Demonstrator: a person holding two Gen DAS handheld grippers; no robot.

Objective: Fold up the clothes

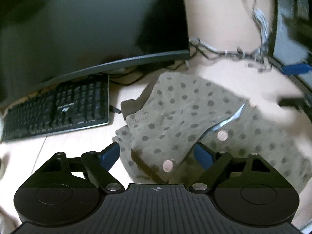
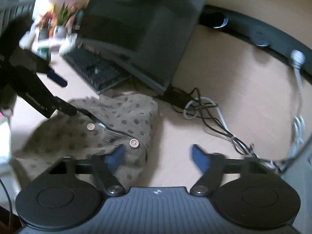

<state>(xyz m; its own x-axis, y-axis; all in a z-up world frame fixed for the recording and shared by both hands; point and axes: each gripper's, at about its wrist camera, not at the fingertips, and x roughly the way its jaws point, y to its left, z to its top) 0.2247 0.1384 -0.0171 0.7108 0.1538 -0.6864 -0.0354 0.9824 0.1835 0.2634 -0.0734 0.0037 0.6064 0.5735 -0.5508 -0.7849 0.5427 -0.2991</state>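
Left gripper (image 1: 157,154): jaws standing wide, blue pads on either side of the near edge of the garment, nothing pinched between them; released.

Right gripper (image 2: 157,154): jaws apart, the left pad lying over the garment's near corner, the right pad hanging above bare desk; gripping nothing.

Garment (image 1: 187,113): an olive-grey knit cardigan with darker polka dots, lying bunched on the pale desk (image 1: 62,146) directly ahead of the left gripper and to the left of the right one. Its ribbed front band is running diagonally across the heap, and two pale pink buttons (image 1: 167,165) are showing on it. A darker layer is peeking out at its far left corner.

Keyboard (image 1: 58,109): black, sitting on the desk beside the garment, partly tucked under the monitor's edge.

Monitor (image 1: 93,29): large, dark screen, standing just behind the keyboard and the garment.

Cables (image 2: 204,115): a tangle of black and grey leads lying on the desk past the monitor's corner, apart from the garment.

Flowers (image 2: 62,13): a blurred cluster in small pots, standing at the far end of the desk beyond the keyboard.
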